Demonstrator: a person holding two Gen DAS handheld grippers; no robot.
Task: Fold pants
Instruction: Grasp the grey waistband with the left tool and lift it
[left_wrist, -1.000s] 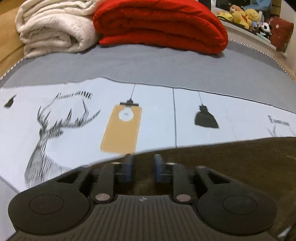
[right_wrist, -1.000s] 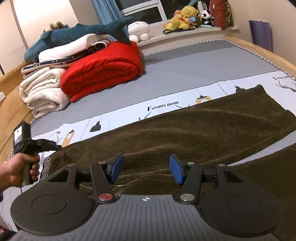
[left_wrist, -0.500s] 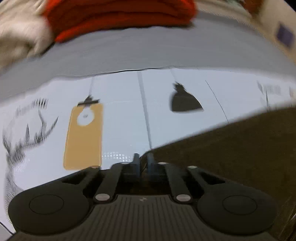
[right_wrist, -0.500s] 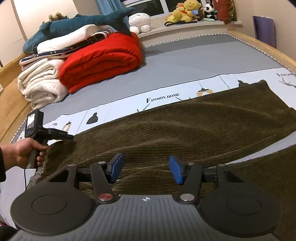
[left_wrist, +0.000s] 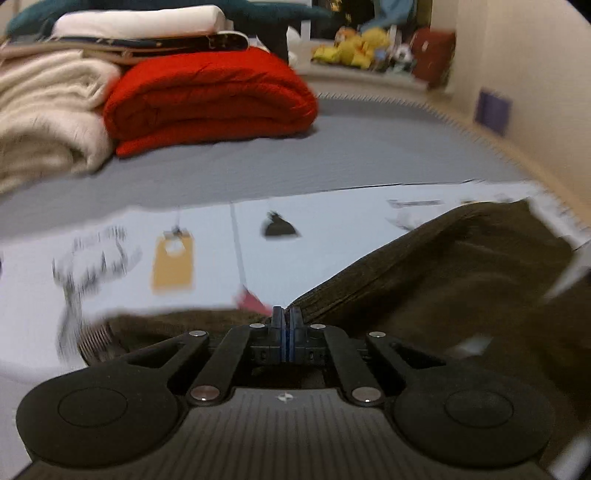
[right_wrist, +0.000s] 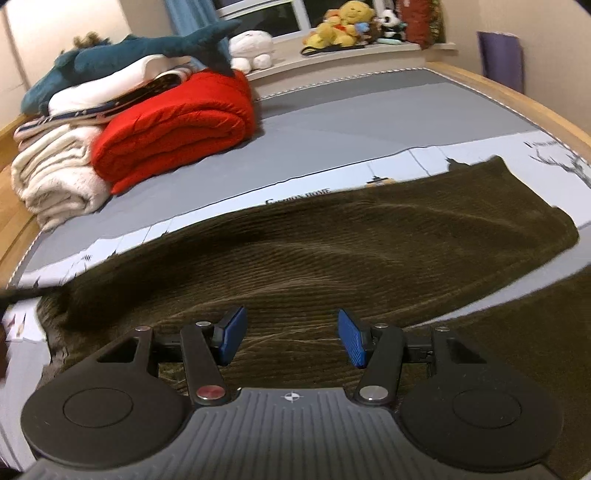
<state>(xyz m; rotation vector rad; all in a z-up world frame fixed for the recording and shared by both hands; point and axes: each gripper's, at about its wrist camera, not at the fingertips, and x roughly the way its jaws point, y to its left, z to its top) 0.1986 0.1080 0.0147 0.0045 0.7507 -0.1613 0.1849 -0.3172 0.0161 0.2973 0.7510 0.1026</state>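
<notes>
You have lots of open room on the flat grey sheet (right_wrist: 369, 122) in the middle of the frame. At the upper left, the red quilt (right_wrist: 173, 125) and the white blankets (right_wrist: 55, 177) block your way. The brown pants (right_wrist: 332, 251) cover the lower half.

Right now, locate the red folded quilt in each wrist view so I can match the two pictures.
Left wrist: the red folded quilt sits upper left of centre, on the grey bed cover beyond the brown pants.
Right wrist: the red folded quilt sits upper left, again beyond the pants.
Shared landmark: the cream blanket stacked against the quilt's left side.
</notes>
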